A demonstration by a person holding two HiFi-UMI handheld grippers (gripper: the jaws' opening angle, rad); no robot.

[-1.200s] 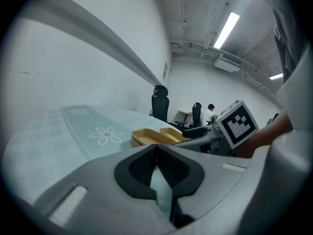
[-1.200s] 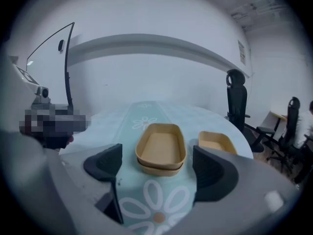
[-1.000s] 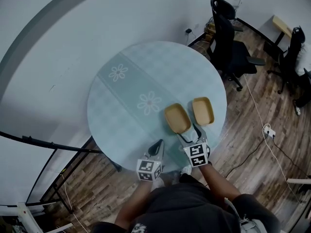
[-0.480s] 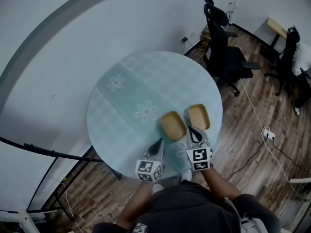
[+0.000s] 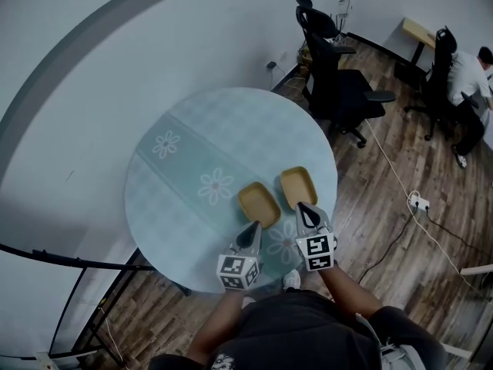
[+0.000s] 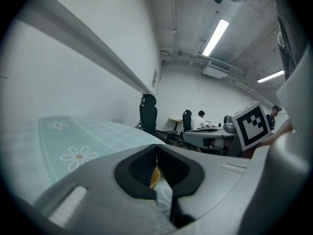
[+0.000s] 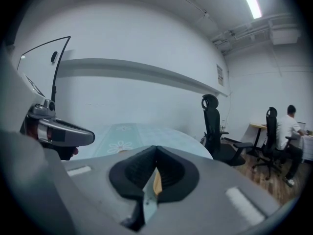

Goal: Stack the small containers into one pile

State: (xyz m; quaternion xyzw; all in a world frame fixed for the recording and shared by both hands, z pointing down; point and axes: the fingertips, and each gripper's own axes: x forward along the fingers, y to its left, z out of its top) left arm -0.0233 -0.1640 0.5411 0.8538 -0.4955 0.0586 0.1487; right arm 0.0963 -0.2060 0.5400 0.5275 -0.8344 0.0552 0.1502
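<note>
Two shallow tan containers lie side by side on the round table (image 5: 177, 199), the left one (image 5: 258, 203) and the right one (image 5: 298, 186), each separate and empty. My left gripper (image 5: 252, 230) is shut, its tip just short of the left container's near edge. My right gripper (image 5: 306, 211) is shut too and holds nothing, pointing at the right container's near end. In the left gripper view the jaws (image 6: 156, 151) meet, with a sliver of tan container (image 6: 154, 177) behind them. The right gripper view shows its jaws (image 7: 156, 153) pressed together over a tan strip (image 7: 157, 182).
A teal cloth with white daisies (image 5: 216, 185) covers the table. Black office chairs (image 5: 331, 83) stand beyond the table's far right edge. A seated person (image 5: 470, 75) is at a desk at the far right. A power strip and cables (image 5: 420, 203) lie on the wood floor.
The right gripper's jaws went from open to shut and it drew back slightly from the containers. The left gripper stayed put. The head view shifted, so the table sits further left.
</note>
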